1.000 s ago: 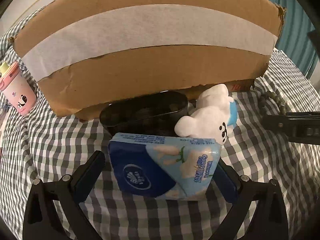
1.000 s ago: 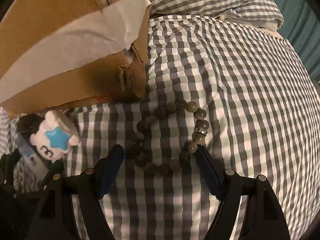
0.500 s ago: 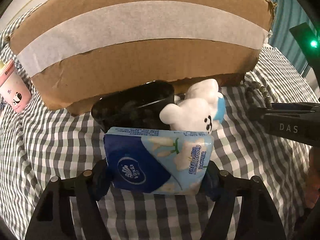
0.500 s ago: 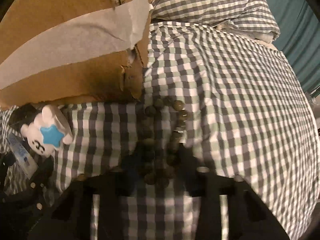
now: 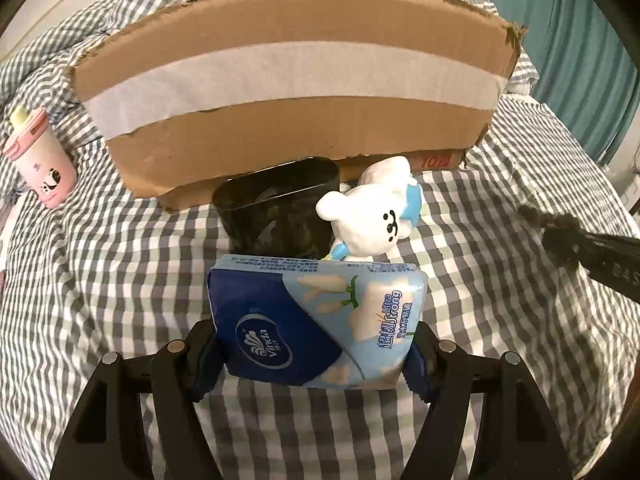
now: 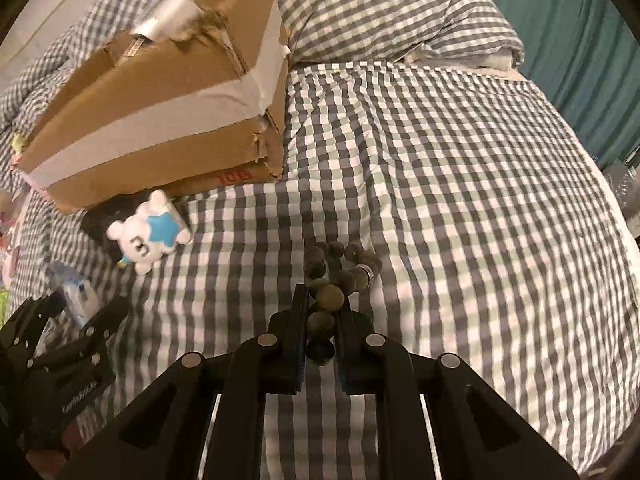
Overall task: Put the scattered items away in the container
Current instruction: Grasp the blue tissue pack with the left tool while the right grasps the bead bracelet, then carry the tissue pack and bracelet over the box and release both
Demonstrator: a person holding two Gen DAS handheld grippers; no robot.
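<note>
The left gripper (image 5: 316,354) clamps a tissue pack (image 5: 316,320) across its width, the fingers pressing both short ends so the soft pack bows slightly between them; holding it flat keeps the broad face up for dropping into the box (image 5: 296,80), which stands at 12 o'clock beyond it. Between pack and box, a black case (image 5: 276,212) leans on the box wall and a white bear (image 5: 372,220) rests at about 1 o'clock, touching the case. A pink cup (image 5: 40,160) stands apart at 10 o'clock on the checked bedding (image 5: 100,280).

The right gripper (image 6: 322,320) is drawn narrow on a bead bracelet (image 6: 340,268), several beads pinched in the gap while the rest of the loop bunches just ahead at 12 o'clock (a closed pinch suits a loose string, which would slip from a wide hold). Whether the bracelet is off the bedding I cannot tell. From this view the box sits at 10 o'clock, its torn top rim showing.

Both items appear secured, so the next step is probably carrying them over the rim; the dangling beads could snag on the ragged cardboard edge.
</note>
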